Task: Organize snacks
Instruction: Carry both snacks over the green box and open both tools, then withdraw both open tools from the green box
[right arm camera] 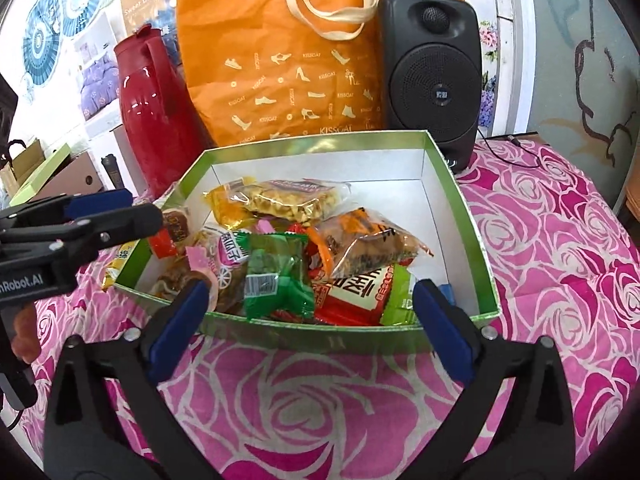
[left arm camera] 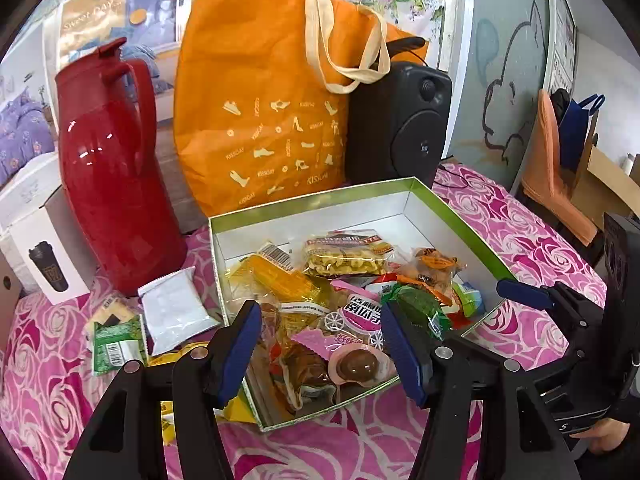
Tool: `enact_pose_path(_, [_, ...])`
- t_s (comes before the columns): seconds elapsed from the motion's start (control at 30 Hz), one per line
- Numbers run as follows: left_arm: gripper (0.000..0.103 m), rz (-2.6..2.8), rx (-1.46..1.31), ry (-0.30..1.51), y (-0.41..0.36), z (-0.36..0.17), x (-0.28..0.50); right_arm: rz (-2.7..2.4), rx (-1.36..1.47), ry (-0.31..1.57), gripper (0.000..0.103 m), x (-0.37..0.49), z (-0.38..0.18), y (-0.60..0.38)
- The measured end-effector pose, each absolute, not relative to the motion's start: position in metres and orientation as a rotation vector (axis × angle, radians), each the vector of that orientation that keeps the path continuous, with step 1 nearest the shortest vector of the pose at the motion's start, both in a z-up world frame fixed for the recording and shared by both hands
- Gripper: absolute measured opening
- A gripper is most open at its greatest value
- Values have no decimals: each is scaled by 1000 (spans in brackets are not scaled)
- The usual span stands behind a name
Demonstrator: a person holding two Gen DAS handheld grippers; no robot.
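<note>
Now both grippers hang over the near edge of a green-rimmed box [right arm camera: 460, 184] that sits on a counter [right arm camera: 560, 248] covered with a pink rose-patterned cloth; the snacks [right arm camera: 320, 248] lie heaped inside it — a waffle packet [left arm camera: 344, 256], a green-wrapped packet [right arm camera: 276, 280], a red-and-white packet [right arm camera: 360, 288] and others crowded toward the front wall. The left gripper [left arm camera: 320, 344] has its jaws released, with nothing pressed between the blue pads; they frame the packets at the box's near corner without touching them. The right gripper [right arm camera: 308, 328] stands with jaws spread wide and empty, one to each side of the box's front wall. To the left of the box, on the cloth, lie a white packet [left arm camera: 172, 308] and a green packet [left arm camera: 116, 344] — still outside the box, just beside each other. Behind the box stand a red thermos jug [left arm camera: 108, 160], an orange tote bag [left arm camera: 264, 92] and a black speaker [right arm camera: 432, 76]; the speaker is just beside the box's far right corner.
</note>
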State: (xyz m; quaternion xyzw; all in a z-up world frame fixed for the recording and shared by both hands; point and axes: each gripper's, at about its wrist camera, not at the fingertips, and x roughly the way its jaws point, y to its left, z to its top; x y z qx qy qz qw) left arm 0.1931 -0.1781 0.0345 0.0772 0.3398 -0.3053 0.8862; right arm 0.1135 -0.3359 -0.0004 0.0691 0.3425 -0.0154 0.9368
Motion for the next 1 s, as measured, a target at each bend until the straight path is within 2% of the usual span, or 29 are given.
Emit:
enact_pose_path(0.4, [63,-625,133,666,-151,58,160,18,138,705,101,88,15,-307])
enact_pose_path(0.6, [63,-626,83,647,-110,66,141,61,140,717,102,76,21,-283])
enact_pose_path(1.0, [63,-448,-15,731,-6,33,134,222,173,854,100,99,-13,-191])
